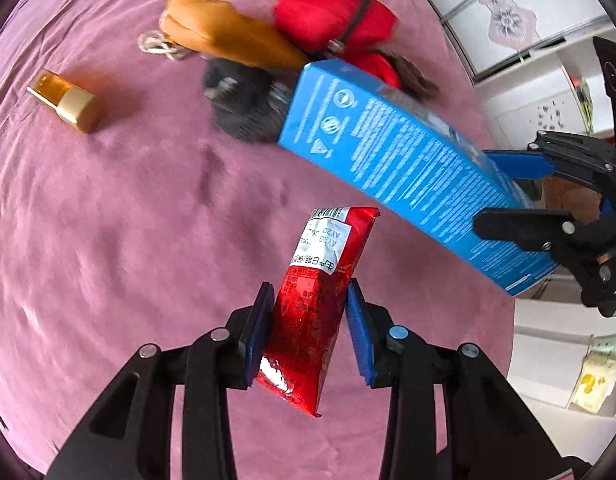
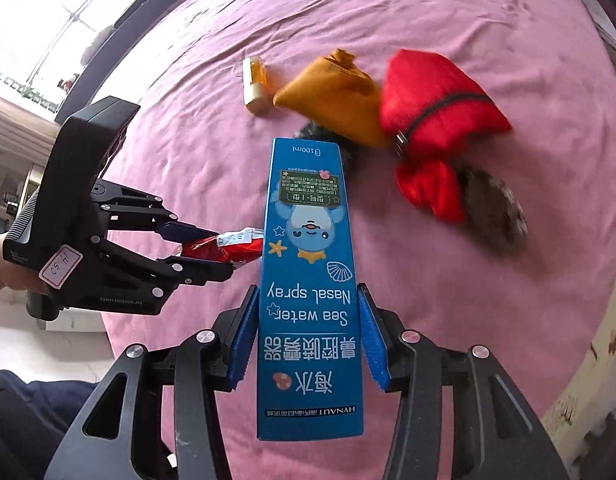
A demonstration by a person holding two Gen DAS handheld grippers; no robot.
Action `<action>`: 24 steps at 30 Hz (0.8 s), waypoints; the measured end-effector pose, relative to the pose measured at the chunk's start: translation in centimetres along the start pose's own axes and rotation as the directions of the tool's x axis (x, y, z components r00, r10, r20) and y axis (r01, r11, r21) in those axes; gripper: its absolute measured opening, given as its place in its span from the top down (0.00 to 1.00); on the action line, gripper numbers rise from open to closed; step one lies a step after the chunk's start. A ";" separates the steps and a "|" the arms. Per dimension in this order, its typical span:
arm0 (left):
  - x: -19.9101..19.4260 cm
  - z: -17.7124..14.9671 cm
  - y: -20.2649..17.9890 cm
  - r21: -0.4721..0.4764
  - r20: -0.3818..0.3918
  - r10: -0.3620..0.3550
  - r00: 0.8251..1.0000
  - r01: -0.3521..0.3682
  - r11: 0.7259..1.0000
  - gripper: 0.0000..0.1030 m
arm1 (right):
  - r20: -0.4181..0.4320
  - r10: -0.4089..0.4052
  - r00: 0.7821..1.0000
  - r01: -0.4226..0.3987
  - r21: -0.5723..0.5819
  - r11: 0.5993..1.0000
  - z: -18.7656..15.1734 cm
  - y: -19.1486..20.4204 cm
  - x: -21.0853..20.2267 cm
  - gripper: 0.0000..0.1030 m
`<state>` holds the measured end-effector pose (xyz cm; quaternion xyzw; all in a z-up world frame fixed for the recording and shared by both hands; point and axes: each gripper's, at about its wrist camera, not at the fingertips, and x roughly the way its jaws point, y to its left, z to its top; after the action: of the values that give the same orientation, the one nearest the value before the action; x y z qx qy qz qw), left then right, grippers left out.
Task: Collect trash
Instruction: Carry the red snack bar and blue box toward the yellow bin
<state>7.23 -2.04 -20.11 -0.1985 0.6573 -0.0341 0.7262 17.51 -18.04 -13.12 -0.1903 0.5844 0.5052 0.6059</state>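
A wrinkled mauve-pink bedspread (image 2: 448, 32) fills both views and carries everything else. Largest on it is a puffy red fabric pouch (image 2: 440, 100) cinched by a dark cord, with a smaller red bundle just below it in the right wrist view. Touching its side lies an ochre cloth drawstring bag (image 2: 332, 92), its white cord (image 1: 157, 45) showing in the left wrist view. A dark furry object (image 1: 243, 104) lies partly under the bag; what it is cannot be told.

The tall blue cardboard carton (image 2: 308, 280) is lifted clear of the bedspread, clamped between the blue pads of the right gripper (image 2: 305, 338). Its jaws stand partly open, pressing both long edges. Read upside down, the carton says "Sea water Nasal spray", "HYNAUT" and "100ml", with Chinese characters and a cartoon blue creature. What is inside cannot be seen.

The left gripper (image 1: 308, 332) holds a shiny red foil snack wrapper (image 1: 316, 308) above the bedspread, its jaws nearly closed and squeezing the packet's middle. A white sticker on the wrapper bears Chinese print and "AY20". A hand (image 2: 3, 264) grips that tool, which carries a label marked "50" and the word "GenRobot.AI", only partly legible.

Smallest, a small amber glass bottle with a pale gold cap (image 1: 63, 100) lies on its side beside the ochre bag.
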 end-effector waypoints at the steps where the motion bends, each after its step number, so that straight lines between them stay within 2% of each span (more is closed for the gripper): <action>1: 0.0 -0.6 -0.7 0.006 -0.003 -0.002 1.000 0.002 1.000 0.64 | 0.005 -0.005 1.000 0.005 0.012 1.000 -0.8 0.0 -0.4 0.55; 8: 0.4 -2.7 -6.4 0.076 -0.029 -0.006 1.000 0.008 0.997 0.64 | 0.050 -0.052 0.997 0.045 0.127 0.991 -7.4 -1.7 -3.9 0.55; 13: 0.9 -3.7 -12.4 0.145 -0.024 -0.023 0.999 0.026 0.989 0.64 | 0.063 -0.083 0.995 0.069 0.203 0.977 -12.5 -3.7 -6.3 0.55; 24: 4.7 -3.4 -25.5 0.313 -0.086 -0.032 0.996 0.058 0.948 0.64 | 0.094 -0.148 0.984 0.105 0.361 0.927 -22.0 -9.2 -11.6 0.55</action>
<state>9.94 -27.79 -16.26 -0.0936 0.6672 -0.1630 0.7208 16.08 -44.49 -11.40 -0.0846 0.6150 0.3617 0.6956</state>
